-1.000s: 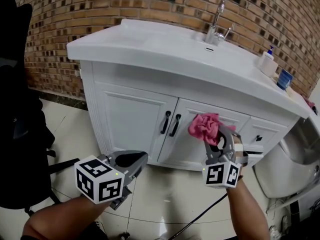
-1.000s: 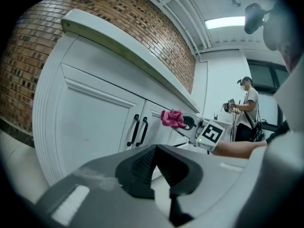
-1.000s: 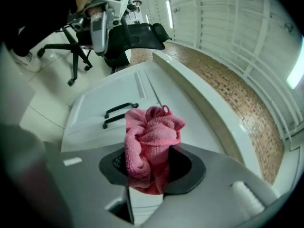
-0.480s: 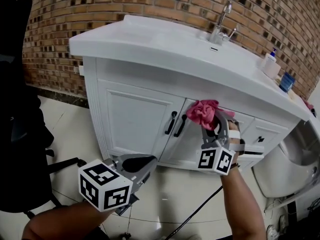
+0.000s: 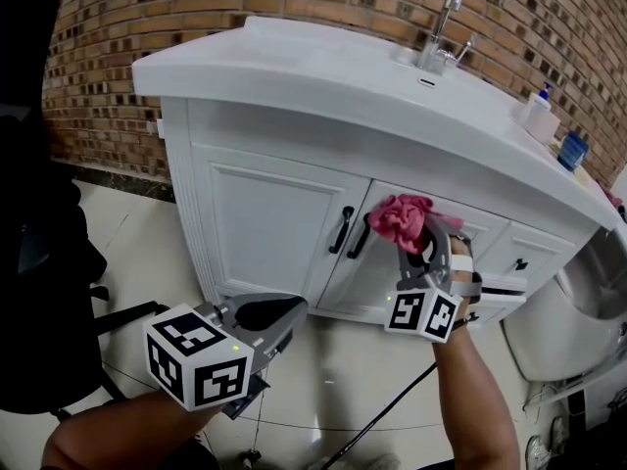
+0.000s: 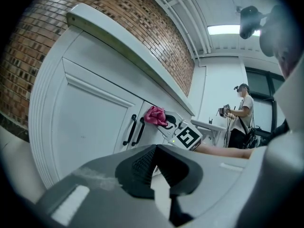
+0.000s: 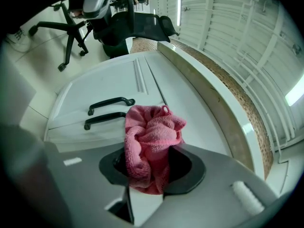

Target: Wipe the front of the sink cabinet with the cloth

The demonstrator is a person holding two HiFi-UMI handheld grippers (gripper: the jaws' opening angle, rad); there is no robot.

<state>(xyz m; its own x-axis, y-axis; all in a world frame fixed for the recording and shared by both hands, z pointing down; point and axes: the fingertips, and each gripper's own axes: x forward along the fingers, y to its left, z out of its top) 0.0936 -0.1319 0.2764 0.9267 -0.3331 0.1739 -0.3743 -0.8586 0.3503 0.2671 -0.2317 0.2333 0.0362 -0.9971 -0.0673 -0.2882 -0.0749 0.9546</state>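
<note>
The white sink cabinet stands against a brick wall, with two black door handles side by side. My right gripper is shut on a bunched pink cloth, held up at the right door just right of the handles. In the right gripper view the cloth bulges out between the jaws, with the handles just beyond. My left gripper hangs low over the floor, left of the right one, shut with nothing in it. From the left gripper view the cloth appears close against the door.
A black office chair stands at the left. On the sink top are a faucet, a soap bottle and a blue cup. A white basin sits at the right. A cable crosses the tiled floor.
My right gripper has carried the cloth up and left, closer to the door handles. The left gripper has stayed low and about where it was.
</note>
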